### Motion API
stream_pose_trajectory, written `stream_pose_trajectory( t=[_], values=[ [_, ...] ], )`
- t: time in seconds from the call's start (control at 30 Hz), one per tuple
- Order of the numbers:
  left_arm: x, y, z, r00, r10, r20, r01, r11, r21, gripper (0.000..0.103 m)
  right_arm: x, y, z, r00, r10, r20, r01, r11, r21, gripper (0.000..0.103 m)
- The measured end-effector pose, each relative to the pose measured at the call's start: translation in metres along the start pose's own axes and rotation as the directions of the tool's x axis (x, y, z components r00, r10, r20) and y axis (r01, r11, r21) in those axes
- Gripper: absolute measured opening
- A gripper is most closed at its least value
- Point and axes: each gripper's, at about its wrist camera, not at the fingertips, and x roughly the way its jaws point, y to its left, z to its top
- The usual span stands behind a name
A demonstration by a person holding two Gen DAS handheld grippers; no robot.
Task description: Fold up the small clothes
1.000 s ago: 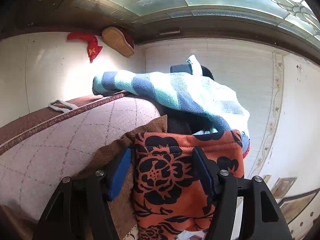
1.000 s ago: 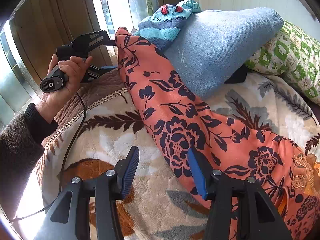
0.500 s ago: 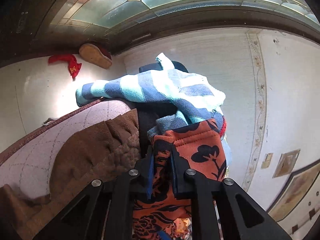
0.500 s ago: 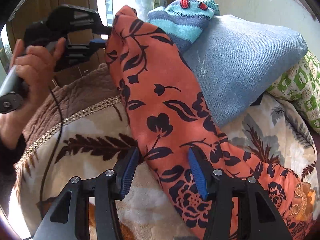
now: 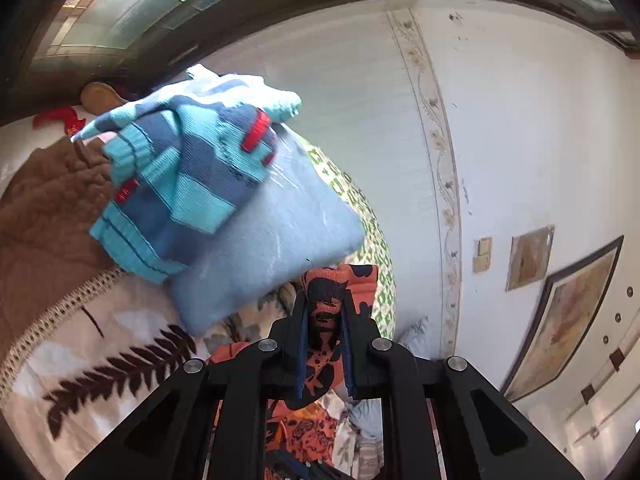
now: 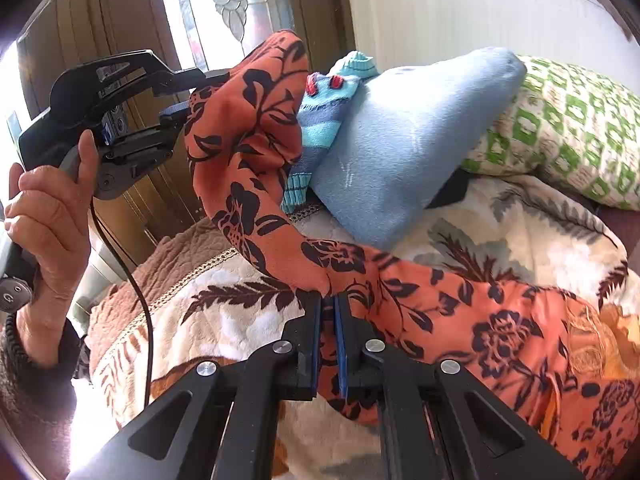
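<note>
An orange garment with a black flower print (image 6: 460, 312) lies stretched across the bed. My left gripper (image 5: 325, 312) is shut on one end of it (image 5: 340, 280) and holds that end lifted; this gripper also shows at the left of the right wrist view (image 6: 188, 96), with the cloth hanging from it. My right gripper (image 6: 327, 300) is shut on the garment's edge lower down, near the blanket. The rest of the garment trails off to the right.
A striped blue knit sweater (image 5: 180, 176) lies on a light blue pillow (image 6: 400, 152). A green and white patterned pillow (image 6: 560, 128) sits behind it. The bed has a floral blanket (image 6: 224, 320) and a brown quilt (image 5: 44, 216). A window and a wall stand behind.
My left gripper shut on the garment's end and lifted it, swinging to the right. My right gripper went from open around the garment to shut on its edge.
</note>
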Motion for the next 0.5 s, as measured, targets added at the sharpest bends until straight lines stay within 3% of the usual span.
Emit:
stream_pose_trajectory(
  t=[0.13, 0.23, 0.33, 0.5],
  values=[
    [0.043, -0.041, -0.062, 0.993, -0.023, -0.116, 0.028, 0.999, 0.038, 0.013, -0.058, -0.043, -0.042, 0.999, 0.026, 0.028, -0.031, 0.985, 0.169, 0.006],
    [0.096, -0.058, -0.118, 0.971, -0.011, -0.238, 0.025, 0.998, 0.056, 0.013, -0.096, -0.086, -0.081, 0.999, 0.021, 0.034, -0.03, 0.956, 0.292, 0.006],
    [0.159, -0.059, -0.173, 0.932, 0.041, -0.359, -0.019, 0.998, 0.066, 0.013, -0.12, -0.128, -0.122, 1.0, 0.011, 0.017, -0.017, 0.913, 0.407, 0.006],
    [0.242, -0.042, -0.248, 0.849, 0.142, -0.509, -0.137, 0.989, 0.046, 0.013, -0.139, -0.184, -0.186, 0.999, 0.025, -0.022, -0.009, 0.836, 0.549, 0.006]
  ],
)
